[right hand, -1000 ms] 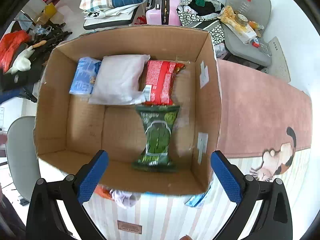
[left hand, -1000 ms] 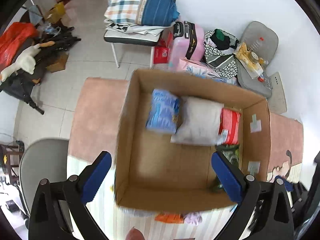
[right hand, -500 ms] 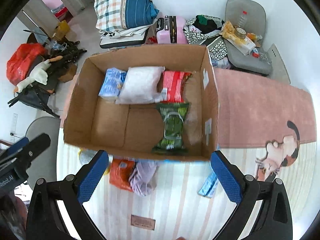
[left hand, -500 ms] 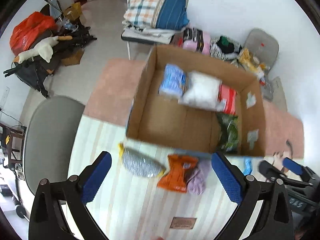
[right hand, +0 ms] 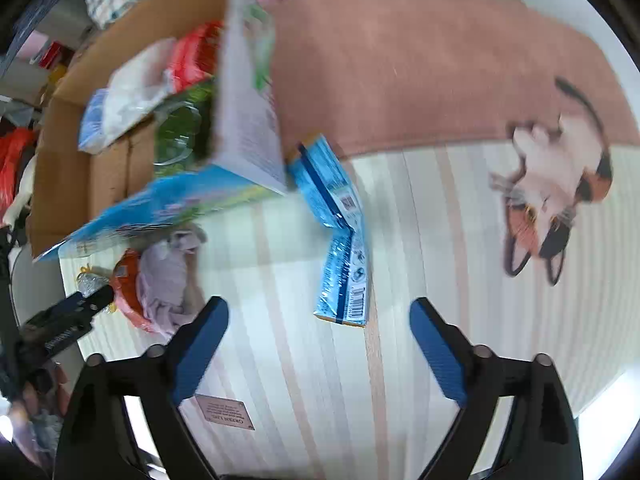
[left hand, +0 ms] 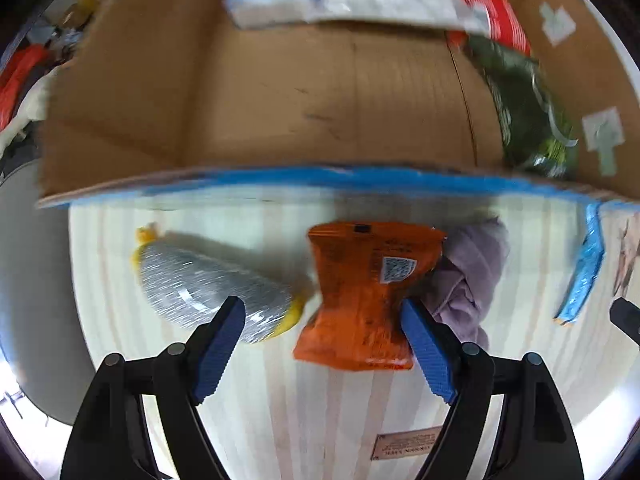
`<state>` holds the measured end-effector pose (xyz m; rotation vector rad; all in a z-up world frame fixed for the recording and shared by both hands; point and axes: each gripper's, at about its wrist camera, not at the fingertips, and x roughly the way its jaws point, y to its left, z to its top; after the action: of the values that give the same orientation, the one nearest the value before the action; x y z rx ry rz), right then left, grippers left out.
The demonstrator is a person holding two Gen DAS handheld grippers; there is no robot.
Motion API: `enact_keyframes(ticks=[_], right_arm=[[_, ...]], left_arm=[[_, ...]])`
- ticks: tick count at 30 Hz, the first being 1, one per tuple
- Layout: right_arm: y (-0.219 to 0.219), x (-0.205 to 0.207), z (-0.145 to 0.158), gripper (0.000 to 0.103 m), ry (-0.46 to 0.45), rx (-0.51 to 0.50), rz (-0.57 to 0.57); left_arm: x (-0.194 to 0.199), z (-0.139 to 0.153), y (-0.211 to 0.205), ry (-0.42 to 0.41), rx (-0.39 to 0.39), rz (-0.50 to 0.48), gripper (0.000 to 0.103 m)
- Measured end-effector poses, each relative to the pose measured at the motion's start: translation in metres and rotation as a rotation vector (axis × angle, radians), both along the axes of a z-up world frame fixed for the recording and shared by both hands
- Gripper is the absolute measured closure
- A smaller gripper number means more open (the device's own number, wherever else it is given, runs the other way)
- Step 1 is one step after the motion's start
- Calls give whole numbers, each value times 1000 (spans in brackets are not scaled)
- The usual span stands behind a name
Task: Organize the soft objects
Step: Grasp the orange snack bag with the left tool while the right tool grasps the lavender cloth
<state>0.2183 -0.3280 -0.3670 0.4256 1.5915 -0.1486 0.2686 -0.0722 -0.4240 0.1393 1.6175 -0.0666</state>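
My left gripper (left hand: 320,332) is open, low over the striped mat, with an orange snack bag (left hand: 364,292) between its blue fingers. A silver-and-yellow pack (left hand: 208,284) lies to its left, a lilac cloth (left hand: 468,276) to its right. The cardboard box (left hand: 280,92) behind holds a blue pack, a white pouch, a red bag and a green bag (left hand: 524,108). My right gripper (right hand: 318,344) is open and empty, just short of a blue packet (right hand: 340,240) lying beside the box's corner (right hand: 248,128).
A pink rug (right hand: 420,68) with a cat picture (right hand: 556,200) lies beyond the mat. The left gripper shows at the left edge of the right wrist view (right hand: 68,316). A grey chair (left hand: 32,280) stands left of the mat.
Both grippers have dropped from high above the box to close over the mat. The left now straddles the orange bag; the right has swung right toward the blue packet.
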Motion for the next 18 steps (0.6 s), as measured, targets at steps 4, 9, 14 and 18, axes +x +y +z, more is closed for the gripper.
enact_keyframes(ticks=[4,9,14,18], right_arm=[[15,0,-6,23,-2,80,11],[48,14,-7,23,-13,91,54],[32,23,-6,23,-41,-63,22],[3,20,-26,37,28,-103,-28]], left_arm=[[0,-10,-19,-27,55,-67,24],[-4,-21,-31,20,38,-74,62],[-26,-18,-26,22,22,-55,65],[-56,-19,-13,39,15,-22,65]])
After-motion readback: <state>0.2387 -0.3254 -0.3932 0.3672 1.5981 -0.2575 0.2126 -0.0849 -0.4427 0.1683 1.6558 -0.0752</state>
